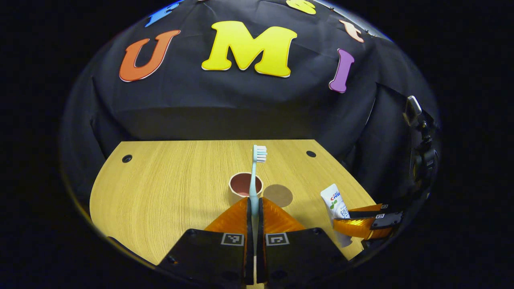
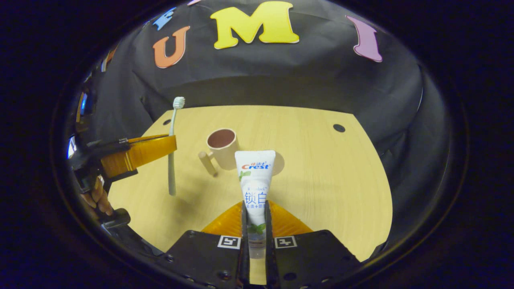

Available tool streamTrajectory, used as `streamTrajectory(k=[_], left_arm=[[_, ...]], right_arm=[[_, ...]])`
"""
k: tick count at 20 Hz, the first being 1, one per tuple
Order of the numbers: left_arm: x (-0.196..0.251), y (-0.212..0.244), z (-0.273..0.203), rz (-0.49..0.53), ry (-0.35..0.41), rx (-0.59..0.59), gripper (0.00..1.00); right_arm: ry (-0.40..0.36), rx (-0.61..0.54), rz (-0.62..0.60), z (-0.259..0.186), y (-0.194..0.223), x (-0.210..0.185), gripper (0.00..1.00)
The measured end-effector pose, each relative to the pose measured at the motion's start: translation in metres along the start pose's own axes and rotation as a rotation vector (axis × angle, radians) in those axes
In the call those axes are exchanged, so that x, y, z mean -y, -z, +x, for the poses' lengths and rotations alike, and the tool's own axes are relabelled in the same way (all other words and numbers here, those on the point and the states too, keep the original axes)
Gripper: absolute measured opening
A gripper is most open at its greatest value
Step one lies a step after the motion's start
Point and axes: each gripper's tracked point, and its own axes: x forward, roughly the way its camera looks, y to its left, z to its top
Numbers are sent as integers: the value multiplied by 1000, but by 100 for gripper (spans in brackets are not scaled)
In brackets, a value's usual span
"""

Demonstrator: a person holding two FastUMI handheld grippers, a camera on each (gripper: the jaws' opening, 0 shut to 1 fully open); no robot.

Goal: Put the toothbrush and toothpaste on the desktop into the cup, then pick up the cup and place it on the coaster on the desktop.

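Observation:
My left gripper is shut on a pale blue toothbrush, held upright with its bristles on top, above the table just before the cup. The cup, beige with a dark pink inside, stands upright; its handle points left in the right gripper view. A round brown coaster lies flat beside the cup. My right gripper is shut on a white toothpaste tube, held upright before the cup. The left gripper with the toothbrush hangs to the left in the right gripper view.
The wooden table has small dark holes near its far corners. A hand holds the left gripper. A camera mount stands off the table's right side. Black cloth closes off the back.

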Motion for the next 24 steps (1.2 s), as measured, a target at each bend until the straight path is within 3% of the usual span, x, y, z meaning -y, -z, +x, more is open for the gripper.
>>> streamTrajectory(k=[5, 11, 18, 24], left_arm=[[-1, -40, 9, 69, 23, 138, 5], [-5, -89, 35, 140, 49, 326, 5], [-9, -112, 74, 86, 131, 468, 5], [-18, -97, 103, 26, 162, 487, 5]], right_arm=[[8, 94, -15, -4, -27, -9, 16], [70, 298, -8, -2, -69, -7, 16], [116, 454, 8, 13, -111, -3, 16], [116, 541, 50, 32, -137, 3, 15]])
